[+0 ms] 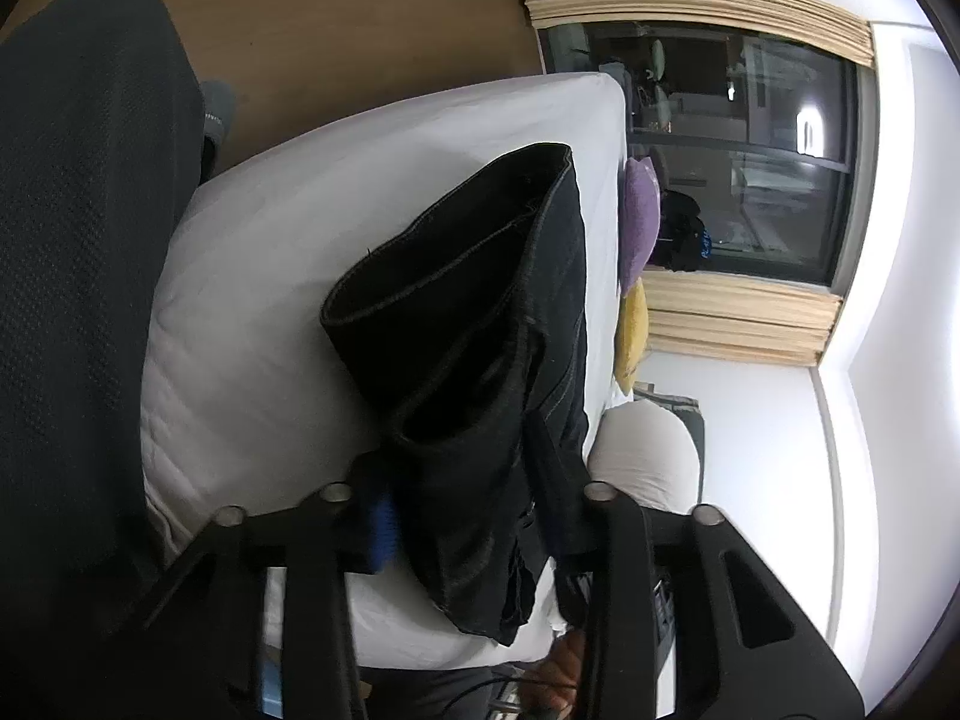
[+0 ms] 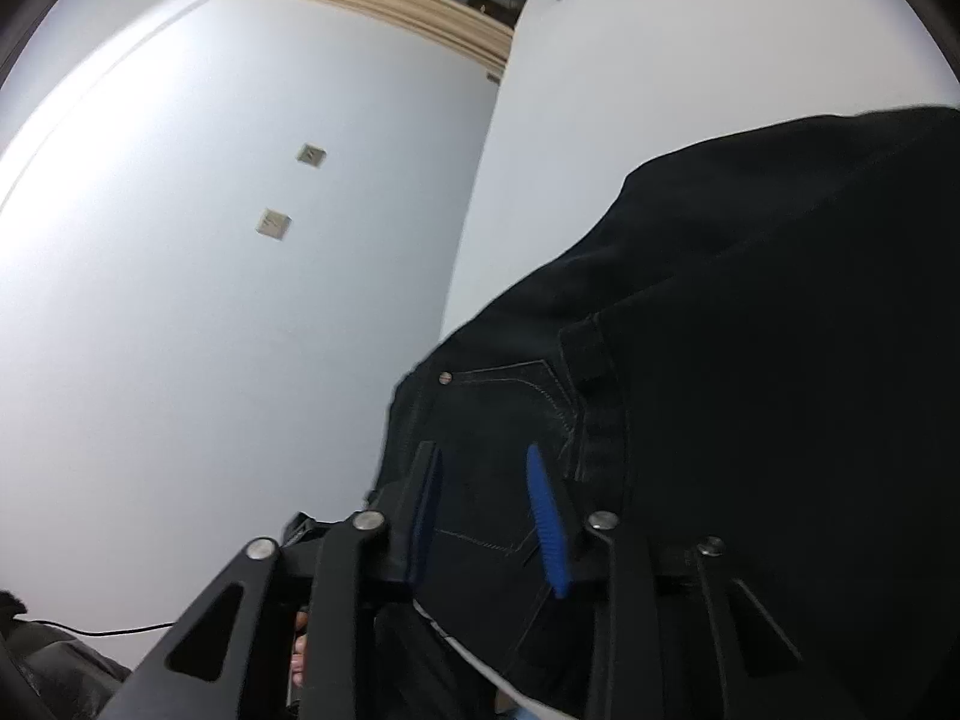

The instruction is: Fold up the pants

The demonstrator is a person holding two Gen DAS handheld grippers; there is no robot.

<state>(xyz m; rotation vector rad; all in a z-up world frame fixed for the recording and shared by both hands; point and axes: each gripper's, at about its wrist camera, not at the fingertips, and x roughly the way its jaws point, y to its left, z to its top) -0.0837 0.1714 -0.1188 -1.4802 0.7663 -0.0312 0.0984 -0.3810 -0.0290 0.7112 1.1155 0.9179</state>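
Stitched black denim pants (image 1: 480, 324) between tongs (image 1: 462, 516)

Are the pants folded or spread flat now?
Folded, partly: pants lie doubled on the bed, hem openings stacked.

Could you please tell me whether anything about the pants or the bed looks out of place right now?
Nothing looks damaged. The black jeans hang bunched from the left gripper above the white bed, hems uneven.
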